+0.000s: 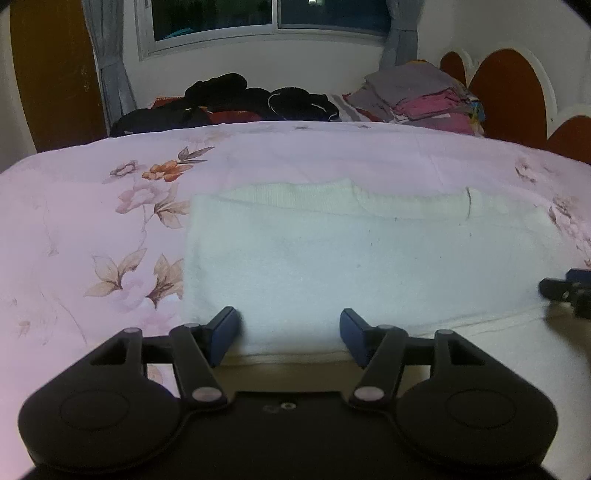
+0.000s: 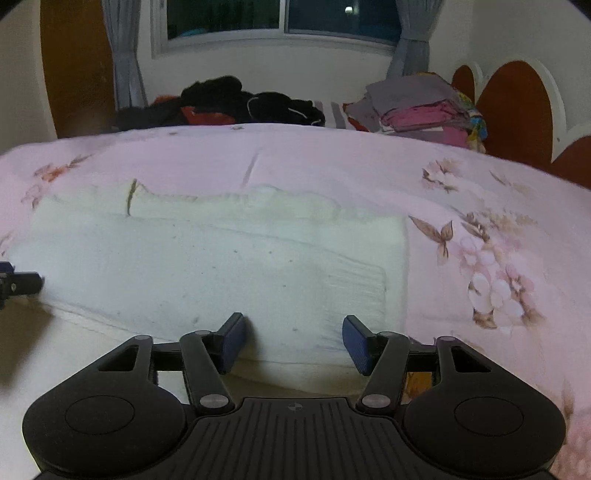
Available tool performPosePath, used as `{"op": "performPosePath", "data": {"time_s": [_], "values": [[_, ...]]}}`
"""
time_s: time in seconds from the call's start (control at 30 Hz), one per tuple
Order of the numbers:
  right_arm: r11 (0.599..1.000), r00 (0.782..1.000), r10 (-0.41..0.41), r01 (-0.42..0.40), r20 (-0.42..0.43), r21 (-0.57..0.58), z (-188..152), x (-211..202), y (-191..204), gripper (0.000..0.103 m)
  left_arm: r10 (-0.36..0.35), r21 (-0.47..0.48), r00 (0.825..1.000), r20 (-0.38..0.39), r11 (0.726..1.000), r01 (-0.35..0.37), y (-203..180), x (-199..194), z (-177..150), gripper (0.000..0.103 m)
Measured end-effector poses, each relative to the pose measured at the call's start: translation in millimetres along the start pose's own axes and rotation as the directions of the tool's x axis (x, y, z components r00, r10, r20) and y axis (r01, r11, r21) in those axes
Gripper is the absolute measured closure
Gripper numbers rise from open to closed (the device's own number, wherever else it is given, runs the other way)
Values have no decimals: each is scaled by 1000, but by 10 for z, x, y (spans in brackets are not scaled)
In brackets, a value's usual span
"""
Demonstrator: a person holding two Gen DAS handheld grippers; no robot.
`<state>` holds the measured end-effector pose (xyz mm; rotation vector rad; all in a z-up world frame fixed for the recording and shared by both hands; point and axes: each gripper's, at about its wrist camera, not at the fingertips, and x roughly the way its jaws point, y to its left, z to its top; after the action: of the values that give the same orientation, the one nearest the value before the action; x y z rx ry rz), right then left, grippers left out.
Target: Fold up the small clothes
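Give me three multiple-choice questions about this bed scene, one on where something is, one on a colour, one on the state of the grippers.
1. Where is the stack of folded clothes?
A. far right of the bed
B. near left corner
C. on the windowsill

2. What colour is the towel-like cloth?
A. black
B. white
C. red

3. How do the left gripper and right gripper stand?
A. both clamped shut
B. one holding a sock
C. both open, nothing gripped

A: it sits by the headboard.
B: pale on the floral bedspread.
C: gaps show between pads.

A pink floral bedspread fills the middle of the frame. Along its far edge, dark clothes lie heaped at upper centre and a folded stack sits upper right. A curtained window spans the top.
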<state>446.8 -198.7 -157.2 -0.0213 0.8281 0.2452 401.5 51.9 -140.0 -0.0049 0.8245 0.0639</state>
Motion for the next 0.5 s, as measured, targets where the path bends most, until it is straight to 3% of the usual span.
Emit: {"op": "performPosePath", "data": {"time_s": [0.1,0.5], "values": [[999,999,-33,33,3,-13,-22,-31,-7,46,7,-13,1000,-18,1000,-7,-5,0,32,41],[1000,1000,3,-3,-14,-14,-53,-143,-78,45,76,-17,996,-40,997,-76,-125,-98,47,43]]}}
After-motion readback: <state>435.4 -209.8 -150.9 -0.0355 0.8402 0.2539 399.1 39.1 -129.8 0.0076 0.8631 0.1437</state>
